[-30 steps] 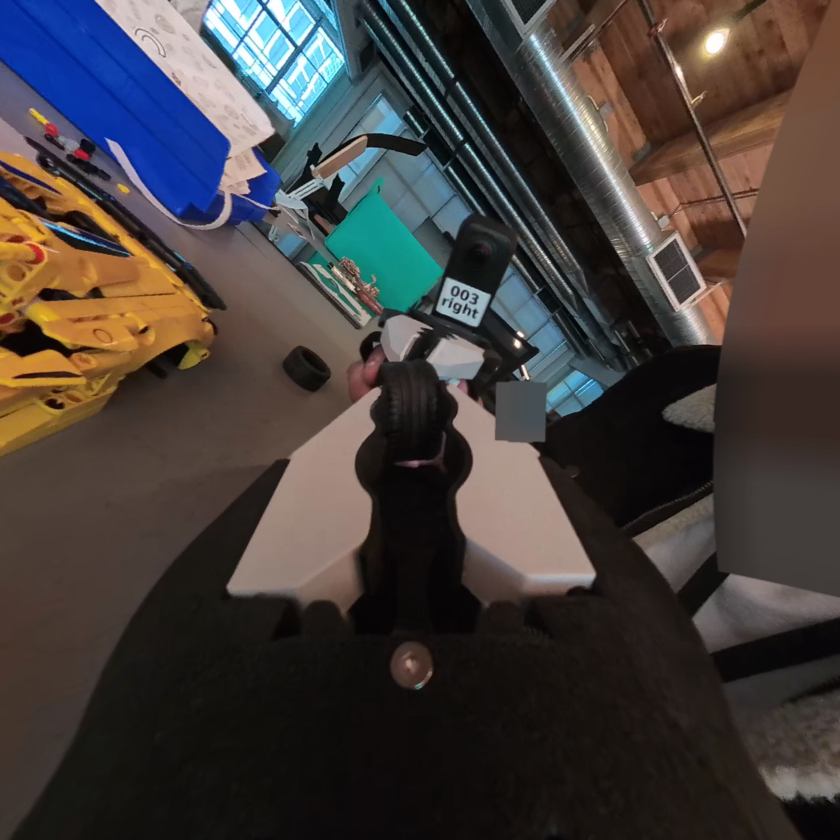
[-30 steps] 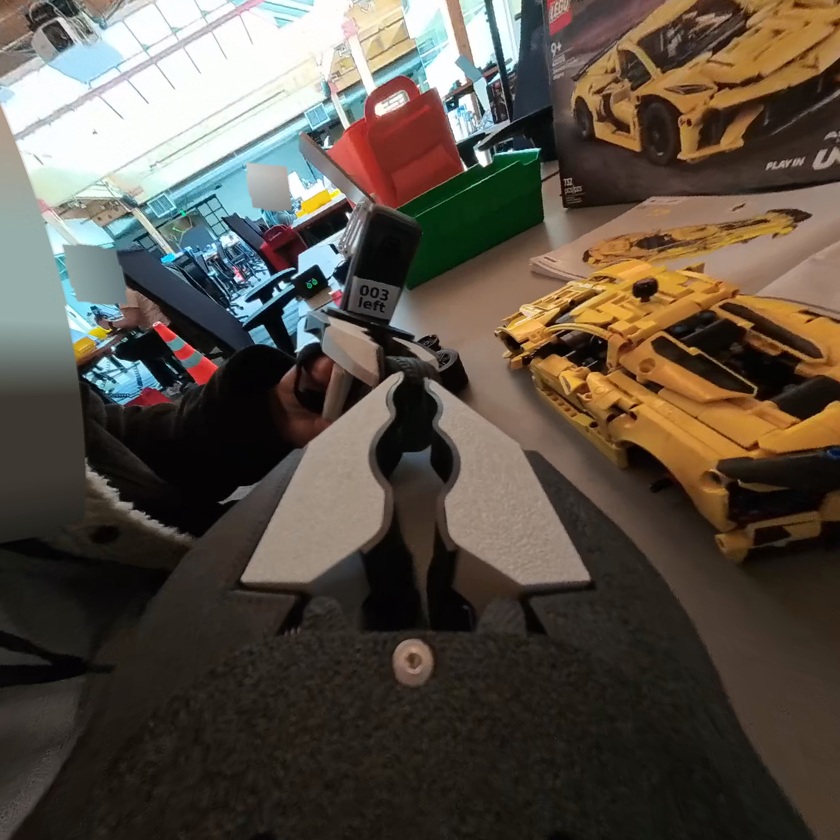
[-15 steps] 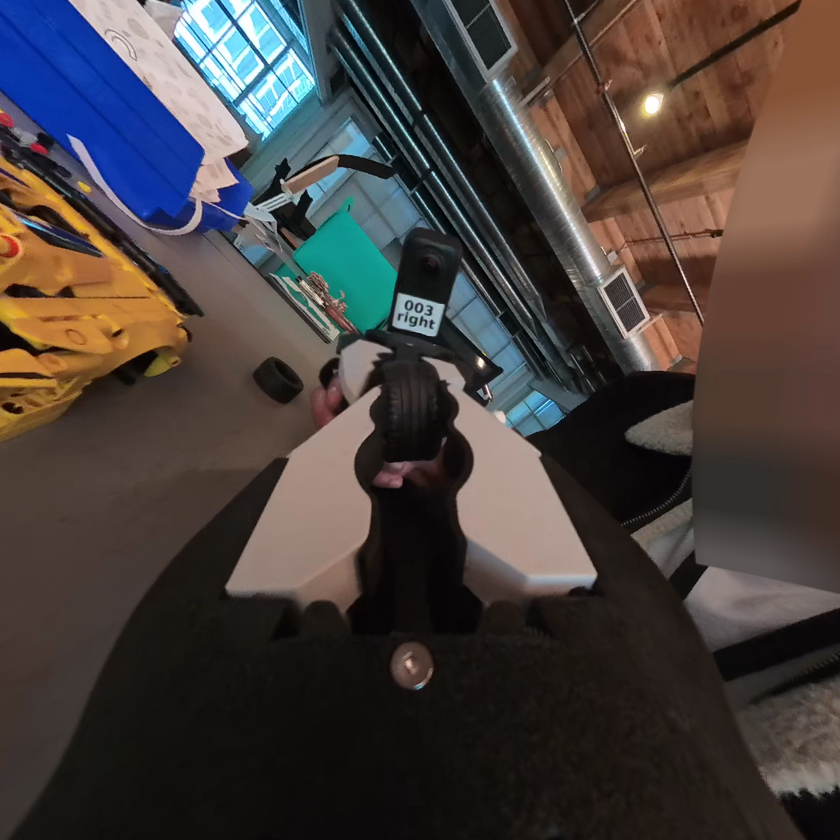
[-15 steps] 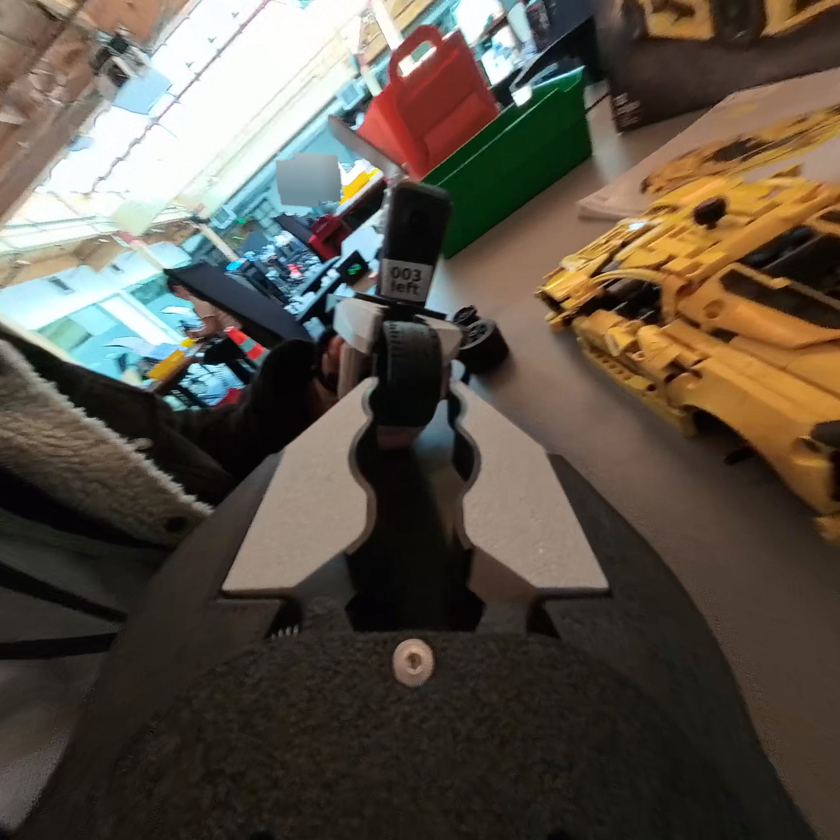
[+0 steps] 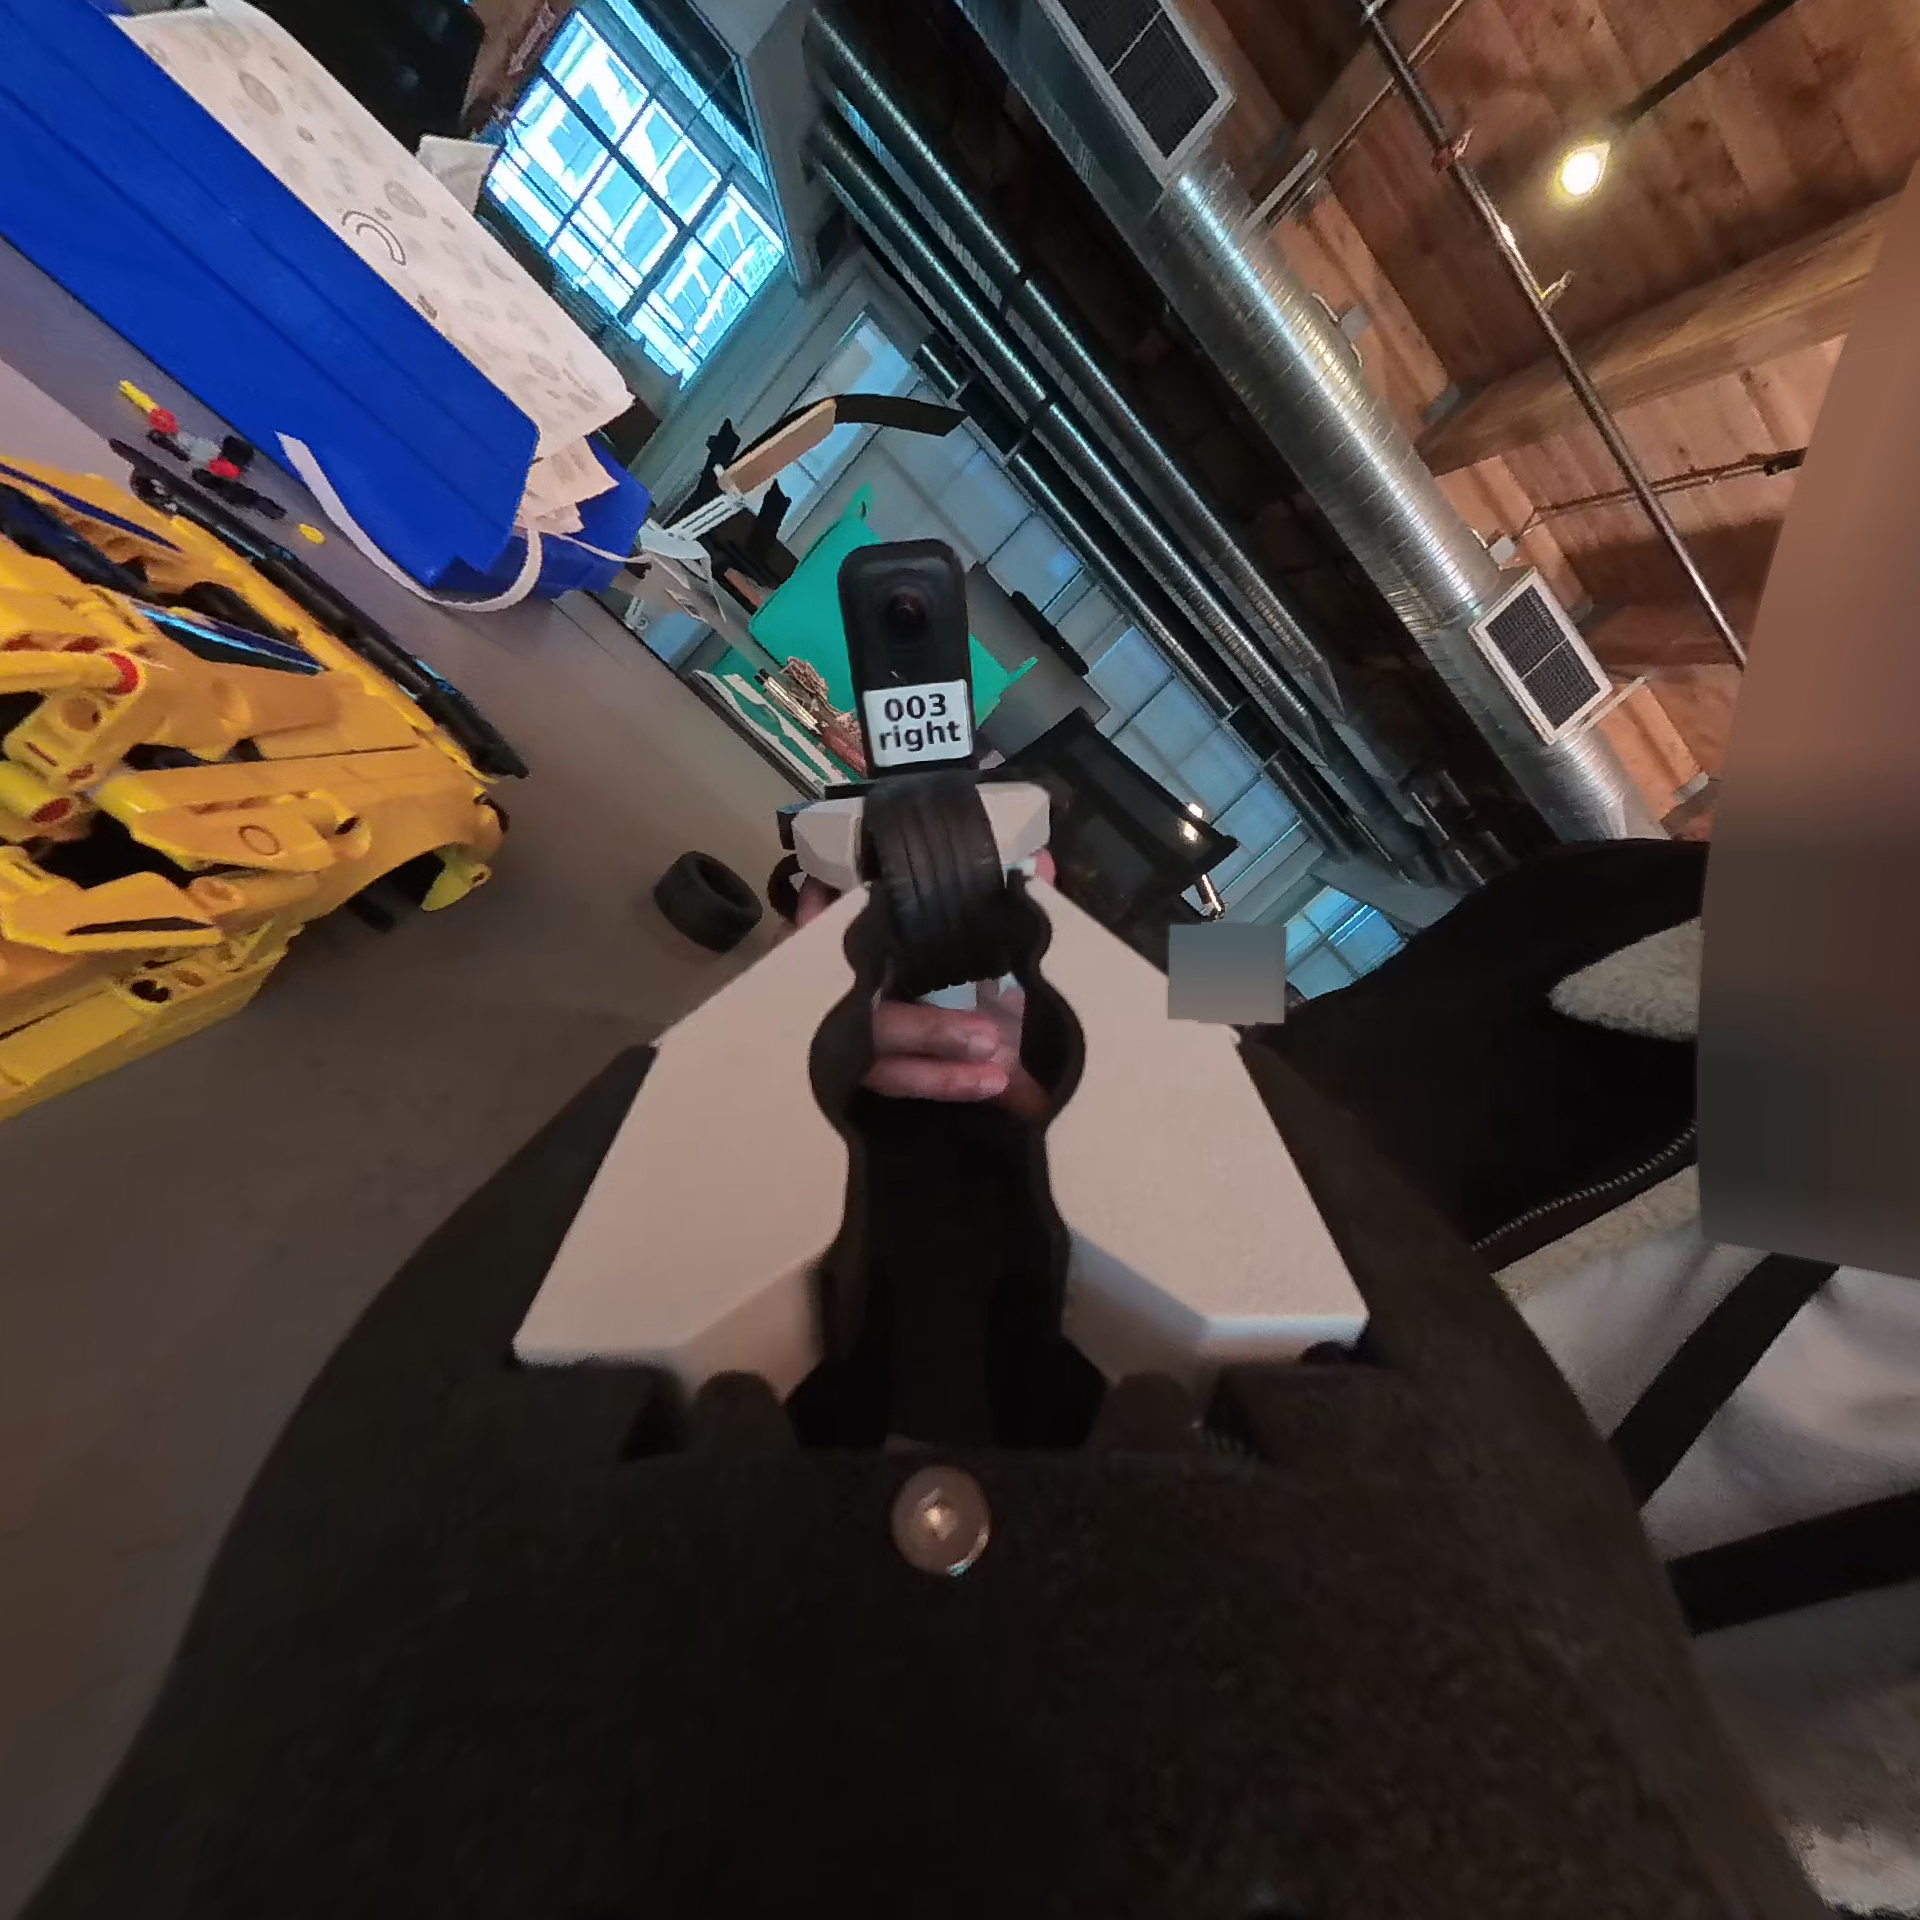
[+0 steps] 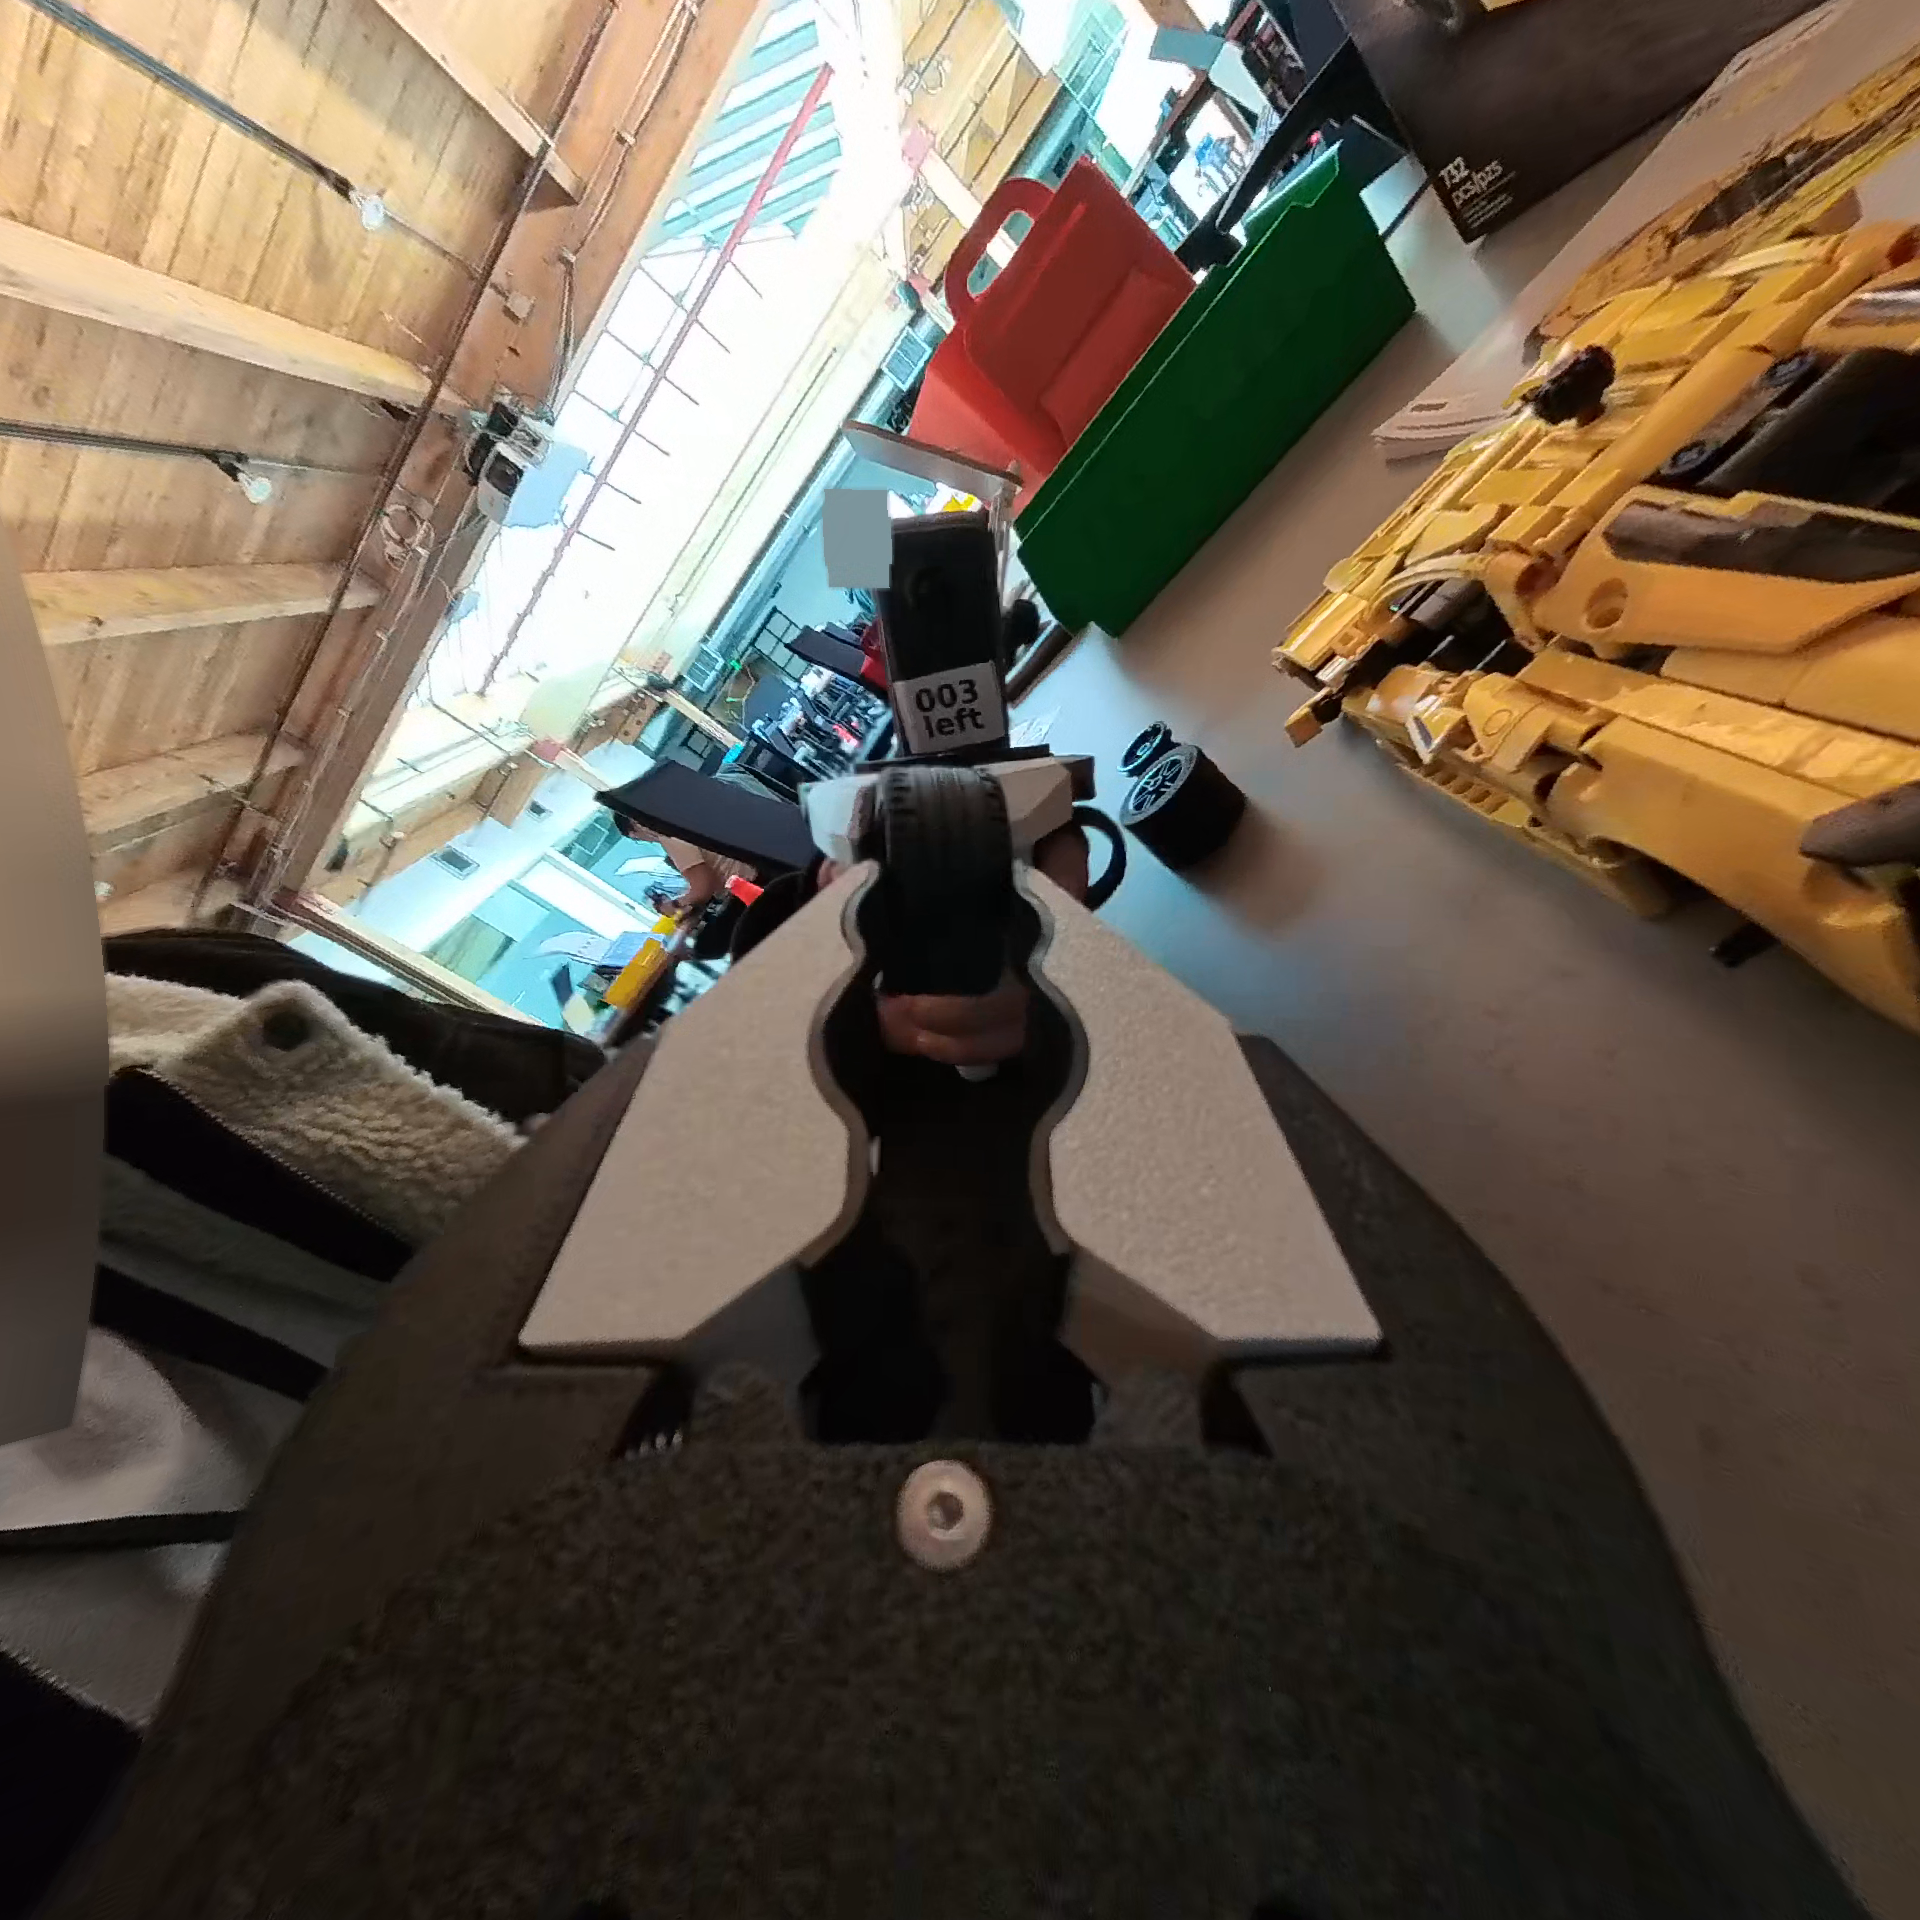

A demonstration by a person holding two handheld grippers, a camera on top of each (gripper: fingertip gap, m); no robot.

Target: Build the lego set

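Left wrist view: the left gripper is pinching a small black tyre right at its fingertips, held up in the air above the worktop. The right gripper faces it from the far side and seems to be clamped on the same tyre, though it's partly hidden. The yellow lego car sits off to the side, and a loose tyre lies on the worktop near its nose.

Right wrist view: same thing mirrored. The right gripper is closed on the tyre's tread, the left one meets it head-on. A finished wheel with a rim sits on the worktop just beside the car.

Handling-wise, I'd guess the tyre is light, soft rubber, grippy rather than slippery, so it won't shoot out, but it'll squash if squeezed hard. Best hold is across the tread, leaving the centre hole free for a rim. Can't tell whether a rim's already in there.
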